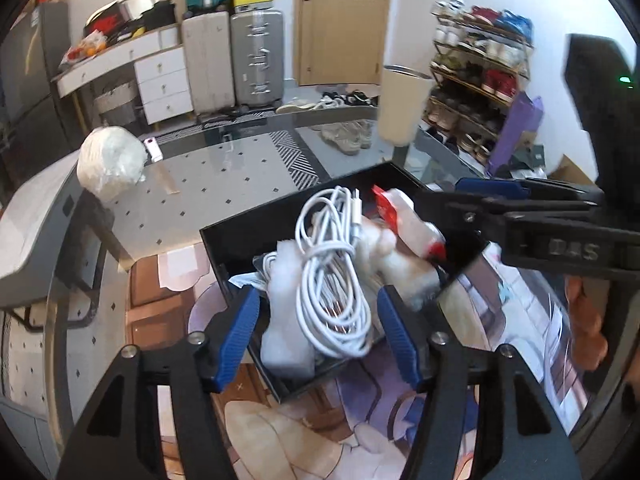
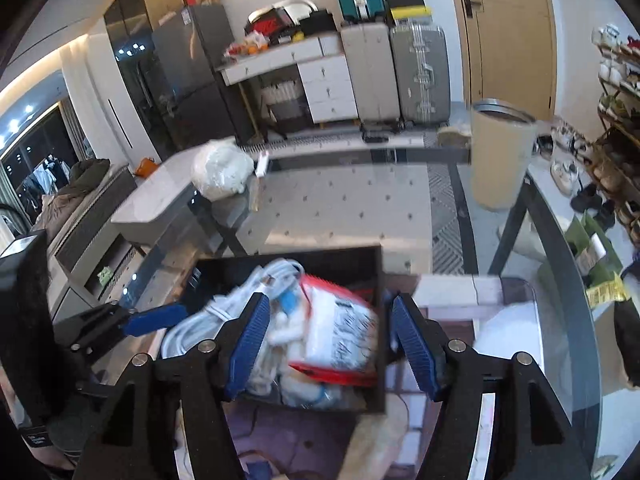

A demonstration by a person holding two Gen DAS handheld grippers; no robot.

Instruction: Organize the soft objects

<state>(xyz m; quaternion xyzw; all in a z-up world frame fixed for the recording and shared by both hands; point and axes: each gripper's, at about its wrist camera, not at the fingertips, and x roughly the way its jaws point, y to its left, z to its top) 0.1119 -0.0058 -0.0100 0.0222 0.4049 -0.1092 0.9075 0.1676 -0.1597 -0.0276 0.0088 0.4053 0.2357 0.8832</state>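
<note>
A black box (image 1: 224, 240) sits on a printed mat on the glass table. It holds a coiled white cable (image 1: 332, 276), white soft pieces (image 1: 288, 340) and a red and white packet (image 1: 404, 220). My left gripper (image 1: 318, 336) is open, its blue fingers on either side of the cable and the box's near corner. My right gripper (image 2: 330, 342) is open above the packet (image 2: 340, 332) in the box (image 2: 340, 260). It also shows in the left wrist view (image 1: 480, 196), reaching in from the right over the box's far corner. The left gripper shows in the right wrist view (image 2: 156, 320) at the box's left.
A beige cup (image 1: 400, 104) stands on the table beyond the box. A white wrapped bundle (image 1: 110, 164) lies at the table's far left edge. Suitcases (image 1: 232, 60), a white desk and a shoe rack (image 1: 476, 76) stand behind the table.
</note>
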